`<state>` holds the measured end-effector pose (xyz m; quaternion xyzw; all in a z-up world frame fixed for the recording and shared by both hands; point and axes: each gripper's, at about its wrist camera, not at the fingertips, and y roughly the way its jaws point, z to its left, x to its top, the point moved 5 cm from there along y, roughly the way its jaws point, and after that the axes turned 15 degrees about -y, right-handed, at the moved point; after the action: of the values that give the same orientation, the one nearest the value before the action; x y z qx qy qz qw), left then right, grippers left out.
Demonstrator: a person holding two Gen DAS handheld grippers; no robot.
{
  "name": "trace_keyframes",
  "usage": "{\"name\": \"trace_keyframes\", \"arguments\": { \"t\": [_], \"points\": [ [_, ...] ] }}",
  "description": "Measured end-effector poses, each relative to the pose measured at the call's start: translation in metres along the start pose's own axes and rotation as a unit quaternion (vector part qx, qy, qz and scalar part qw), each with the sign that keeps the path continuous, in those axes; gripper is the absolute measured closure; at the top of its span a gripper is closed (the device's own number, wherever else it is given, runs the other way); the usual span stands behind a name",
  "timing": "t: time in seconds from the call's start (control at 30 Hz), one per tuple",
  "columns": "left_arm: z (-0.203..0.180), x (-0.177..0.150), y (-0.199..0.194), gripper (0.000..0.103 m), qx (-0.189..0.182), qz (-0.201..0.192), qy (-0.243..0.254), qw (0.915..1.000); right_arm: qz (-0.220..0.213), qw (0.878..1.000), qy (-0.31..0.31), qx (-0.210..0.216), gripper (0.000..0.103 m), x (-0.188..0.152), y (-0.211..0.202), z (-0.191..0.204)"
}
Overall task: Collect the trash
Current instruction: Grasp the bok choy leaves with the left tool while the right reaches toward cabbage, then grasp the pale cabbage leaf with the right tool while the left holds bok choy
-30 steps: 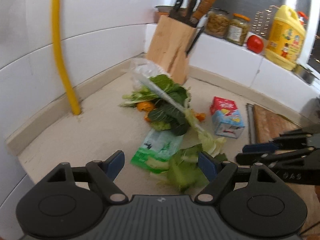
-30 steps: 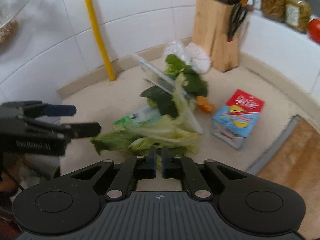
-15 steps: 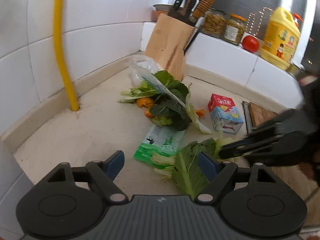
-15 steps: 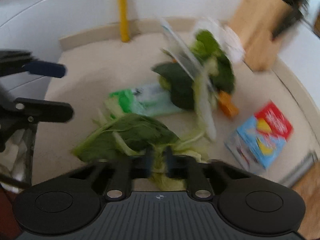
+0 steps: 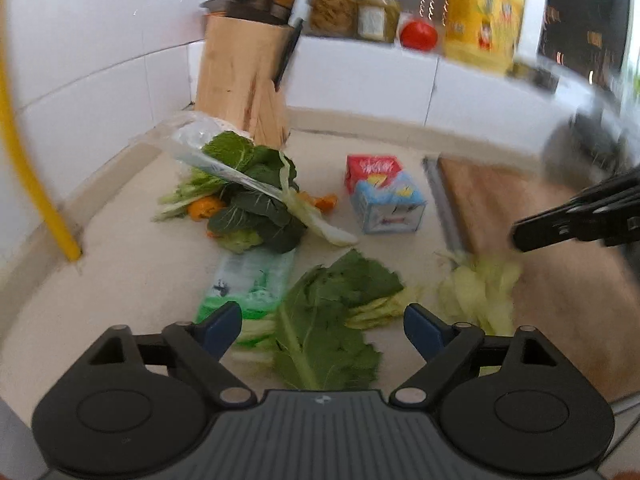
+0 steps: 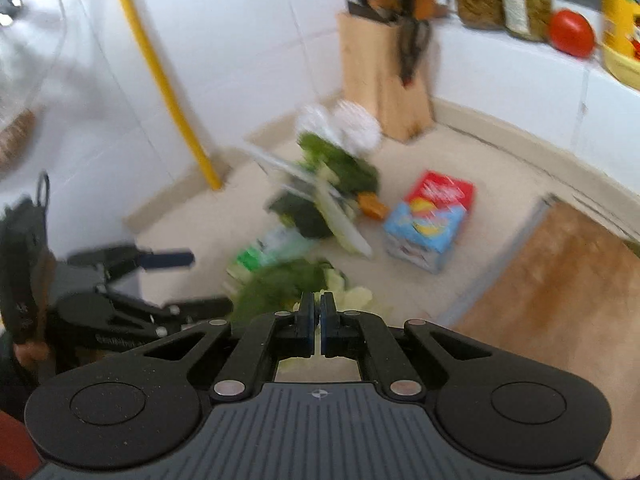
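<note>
The beige table (image 5: 120, 280) runs into a corner of white tiled wall (image 5: 100, 40), with a yellow pipe (image 5: 24, 168) coming down to it on the left. At the right lies a wooden cutting board (image 5: 500, 208). A wooden knife block (image 5: 240, 80) stands in the corner, and on the ledge behind it are two glass jars (image 5: 356, 8), a tomato (image 5: 418, 34) and a yellow bottle (image 5: 482, 16).

The trash lies spread over the middle of the table. The main heap of dark vegetable leaves (image 5: 256, 200), with a clear plastic wrapper (image 5: 200, 148) across it and bits of orange peel (image 5: 204, 208) at its edges, sits just in front of the knife block. A red and blue carton (image 5: 384, 196) lies to its right, apart from the heap and beside the board's edge. A green and white plastic packet (image 5: 248, 280) lies nearer, and touching it is a large loose green leaf (image 5: 324, 320).

The left gripper (image 5: 322, 322) hangs over that leaf with its jaws spread wide and opening; the leaf lies between the blue pads, which are not pressing it. The right gripper (image 6: 317, 312) has its jaws closed together; in the left wrist view pale yellow-green cabbage leaves (image 5: 480, 292) sit right below its tip, blurred, so whether they are pinched I cannot tell.
</note>
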<state>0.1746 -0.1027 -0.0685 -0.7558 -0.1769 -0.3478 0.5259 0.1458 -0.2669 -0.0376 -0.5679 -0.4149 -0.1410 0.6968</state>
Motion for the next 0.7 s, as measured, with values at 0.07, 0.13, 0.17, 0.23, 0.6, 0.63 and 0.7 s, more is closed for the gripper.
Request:
{"name": "trace_keyframes", "arguments": {
  "t": [0.07,0.13,0.17,0.23,0.6,0.63,0.7],
  "points": [
    [-0.004,0.000,0.014,0.020,0.023,-0.003,0.023,0.9995,0.011,1.000,0.007,-0.025,0.093,-0.012,0.003,-0.006],
    [-0.005,0.002,0.027,0.021,0.029,0.007,0.016,0.9994,0.024,0.999,0.019,-0.036,0.077,-0.022,0.008,-0.012],
    [-0.005,0.002,0.033,0.026,0.026,0.013,0.011,0.9995,0.025,0.999,0.022,-0.043,0.069,-0.026,0.009,-0.014],
    [-0.006,0.001,0.042,0.046,0.033,0.028,0.003,0.9990,0.029,0.998,0.018,-0.051,0.047,-0.032,0.012,-0.016],
    [0.012,-0.006,-0.009,0.096,0.014,0.045,-0.040,0.9981,0.013,1.000,-0.001,-0.009,0.038,-0.036,0.039,0.011],
    [0.015,-0.007,-0.019,0.096,0.012,0.040,-0.044,0.9982,0.016,1.000,0.000,-0.001,0.039,-0.036,0.042,0.014],
    [0.023,-0.011,-0.035,0.095,0.005,0.035,-0.050,0.9981,0.020,1.000,0.001,0.006,0.038,-0.037,0.046,0.018]
  ]
}}
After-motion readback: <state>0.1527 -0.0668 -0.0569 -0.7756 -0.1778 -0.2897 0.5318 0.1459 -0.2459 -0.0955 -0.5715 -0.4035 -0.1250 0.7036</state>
